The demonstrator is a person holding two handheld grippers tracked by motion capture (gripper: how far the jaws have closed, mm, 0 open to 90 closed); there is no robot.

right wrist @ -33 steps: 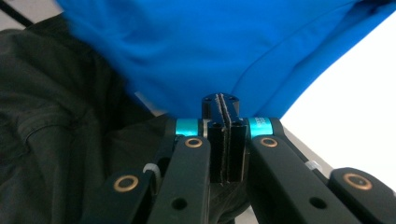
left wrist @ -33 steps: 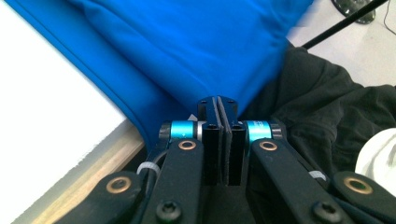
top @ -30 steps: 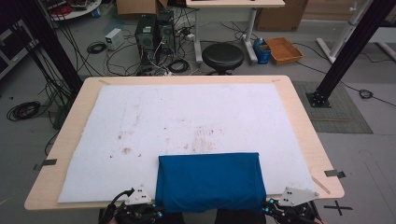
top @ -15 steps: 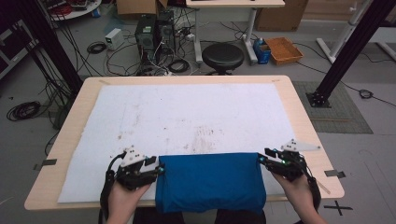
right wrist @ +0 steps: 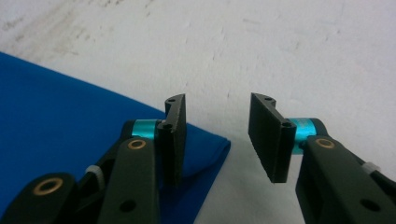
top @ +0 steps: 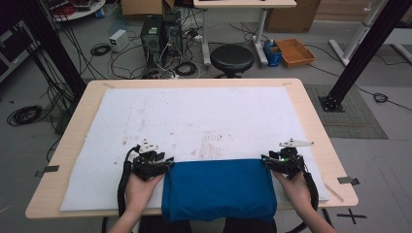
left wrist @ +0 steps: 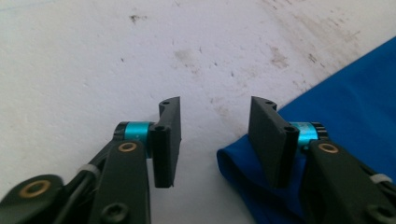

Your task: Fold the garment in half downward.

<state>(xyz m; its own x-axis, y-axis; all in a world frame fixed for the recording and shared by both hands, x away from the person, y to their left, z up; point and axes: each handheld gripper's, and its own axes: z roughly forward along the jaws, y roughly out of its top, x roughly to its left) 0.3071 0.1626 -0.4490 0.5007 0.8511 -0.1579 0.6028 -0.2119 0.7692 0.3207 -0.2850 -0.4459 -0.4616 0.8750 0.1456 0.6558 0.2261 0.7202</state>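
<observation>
A stained white mat [top: 194,121] covers most of the table [top: 320,145]. Beyond it, at 12 o'clock, stands a black stool [top: 231,58]; at 11, computer towers [top: 160,34] amid cables (a tangle); at 1, an orange tray [top: 295,52].

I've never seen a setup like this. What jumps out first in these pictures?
A bright blue folded cloth lies at the near edge of a stained white mat that covers the wooden table. A person holds a black hand-held gripper at each of its far corners, the left hand-held gripper and the right hand-held gripper, both with jaws open. Beyond the table, cables and a black stool crowd the floor.
</observation>
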